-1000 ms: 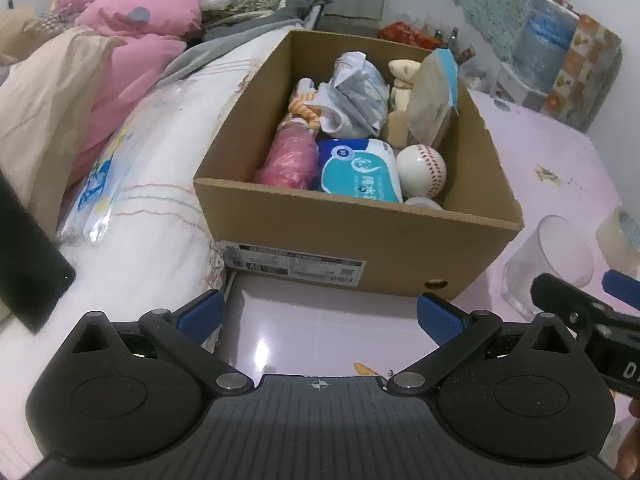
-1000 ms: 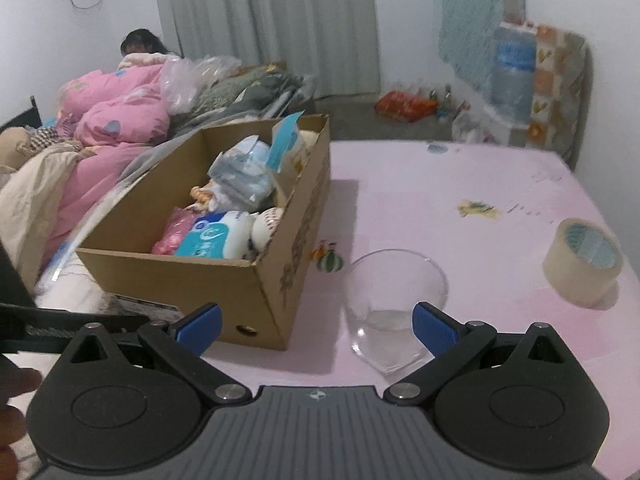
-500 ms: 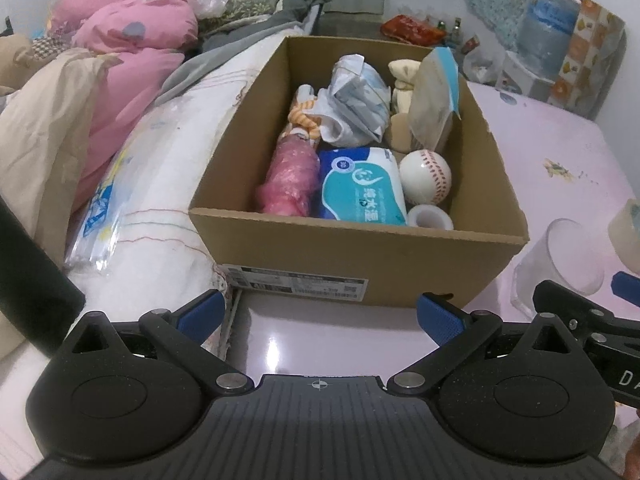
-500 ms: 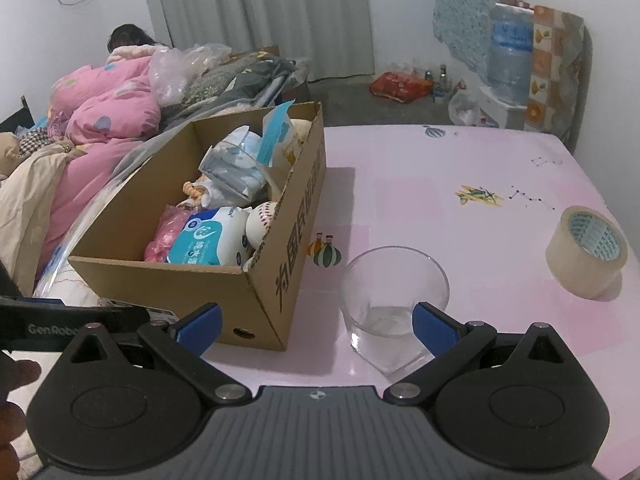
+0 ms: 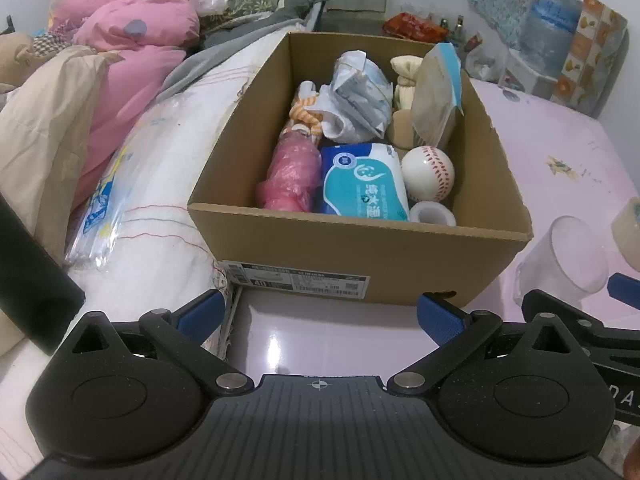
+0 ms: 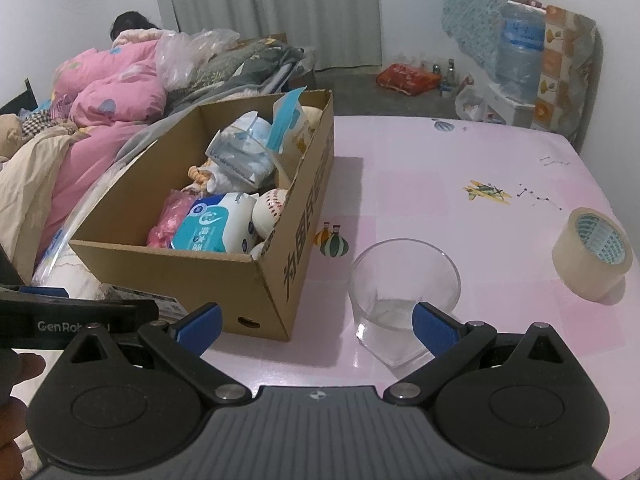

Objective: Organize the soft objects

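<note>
An open cardboard box (image 5: 360, 256) (image 6: 224, 280) stands at the left edge of the pink table. It holds a blue tissue pack (image 5: 364, 192) (image 6: 216, 228), a white baseball (image 5: 428, 168) (image 6: 270, 210), a pink plastic bundle (image 5: 290, 176), a crumpled white and grey bag (image 5: 360, 96), a beige sock bundle (image 5: 406, 76), a small tape roll (image 5: 432, 214) and a flat pouch (image 5: 438, 92). My left gripper (image 5: 320, 314) is open and empty just in front of the box. My right gripper (image 6: 316, 322) is open and empty, low over the table before the box corner.
A clear glass cup (image 6: 400, 292) (image 5: 568, 260) stands right of the box. A tape roll (image 6: 592, 256) lies at the table's right side. A bed with a white mattress (image 5: 160, 184), pink quilts (image 6: 108, 96) and a plastic bag borders the box on the left.
Both grippers have risen a little and tipped down, so the box contents show more fully. Nothing in the box has moved.
</note>
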### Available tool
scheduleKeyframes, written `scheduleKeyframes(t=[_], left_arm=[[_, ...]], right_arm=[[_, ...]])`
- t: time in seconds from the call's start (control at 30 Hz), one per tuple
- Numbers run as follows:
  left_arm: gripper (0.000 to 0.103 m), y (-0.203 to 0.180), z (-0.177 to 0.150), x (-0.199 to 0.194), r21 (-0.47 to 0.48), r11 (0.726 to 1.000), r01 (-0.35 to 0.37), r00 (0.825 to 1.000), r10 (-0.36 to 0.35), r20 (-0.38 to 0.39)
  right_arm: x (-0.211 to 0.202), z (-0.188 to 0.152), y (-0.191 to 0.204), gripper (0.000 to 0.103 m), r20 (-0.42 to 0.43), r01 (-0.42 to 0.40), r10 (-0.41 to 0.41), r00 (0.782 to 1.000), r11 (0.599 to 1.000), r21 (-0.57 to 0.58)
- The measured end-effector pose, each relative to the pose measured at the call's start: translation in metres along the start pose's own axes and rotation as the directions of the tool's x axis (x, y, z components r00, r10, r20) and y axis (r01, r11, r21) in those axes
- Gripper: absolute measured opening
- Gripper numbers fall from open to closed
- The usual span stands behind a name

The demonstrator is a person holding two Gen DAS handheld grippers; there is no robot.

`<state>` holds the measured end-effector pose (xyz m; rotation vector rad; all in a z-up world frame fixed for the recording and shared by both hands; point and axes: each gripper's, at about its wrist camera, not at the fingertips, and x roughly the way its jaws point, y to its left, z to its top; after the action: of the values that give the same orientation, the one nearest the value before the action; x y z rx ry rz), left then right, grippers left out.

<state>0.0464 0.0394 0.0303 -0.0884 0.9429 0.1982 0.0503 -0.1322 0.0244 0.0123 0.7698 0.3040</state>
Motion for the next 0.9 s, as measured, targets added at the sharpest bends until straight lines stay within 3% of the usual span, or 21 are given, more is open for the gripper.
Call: scheduleKeyframes(t=[0.9], left_arm=[[0.103,0.0028,-0.0016,0.0019,0.003,1.000,-0.028,1.000,0.028,0.003]], right_arm=[[0.0057,-0.0007,0.0029,0.051,-0.028,-0.008,0.007,1.000,1.000,-0.013]])
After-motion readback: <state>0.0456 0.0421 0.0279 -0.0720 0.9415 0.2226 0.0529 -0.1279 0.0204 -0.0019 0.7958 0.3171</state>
